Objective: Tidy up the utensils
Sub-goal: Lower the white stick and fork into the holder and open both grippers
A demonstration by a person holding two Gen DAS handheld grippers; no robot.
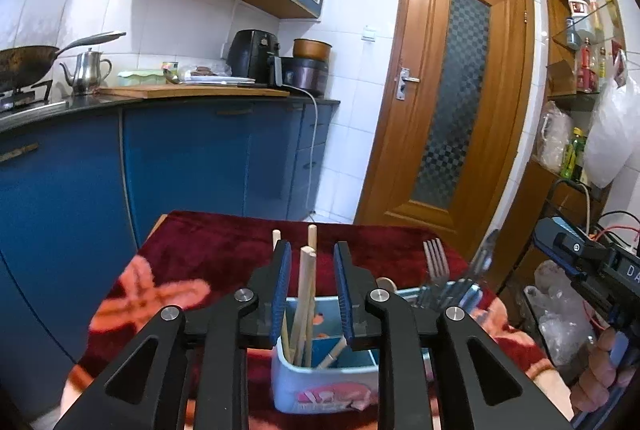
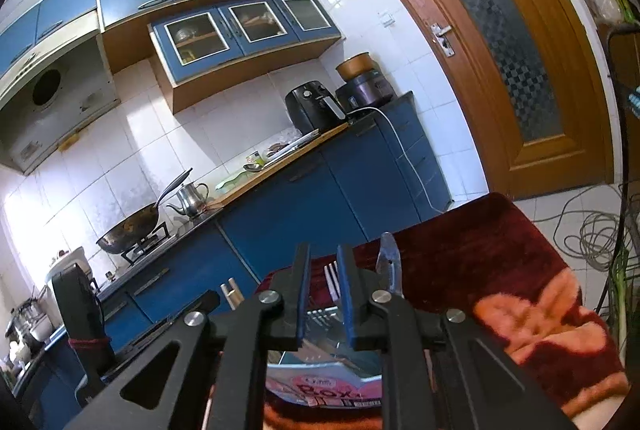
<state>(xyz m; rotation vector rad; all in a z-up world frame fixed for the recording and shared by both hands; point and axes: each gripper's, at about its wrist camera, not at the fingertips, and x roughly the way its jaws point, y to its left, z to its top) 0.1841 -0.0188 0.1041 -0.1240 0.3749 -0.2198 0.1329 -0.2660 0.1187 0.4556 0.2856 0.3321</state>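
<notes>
- Left gripper (image 1: 310,262): jaws apart over the blue box (image 1: 324,386), with wooden chopsticks (image 1: 306,294) standing loose between the pads, untouched.
- Right gripper (image 2: 323,264): jaws apart, framing a fork (image 2: 332,284) without pressing it.
- The box sits on the near part of the red blanket (image 1: 208,254); forks stand to the right of the chopsticks.

Wok (image 1: 24,63) on stove, kettle (image 1: 86,69) beside; air fryer (image 1: 254,55) near wooden door (image 1: 452,101).

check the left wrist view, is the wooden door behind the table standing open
No, the wooden door sits shut in its frame, its metal handle against the jamb, beyond the red-covered table.
</notes>
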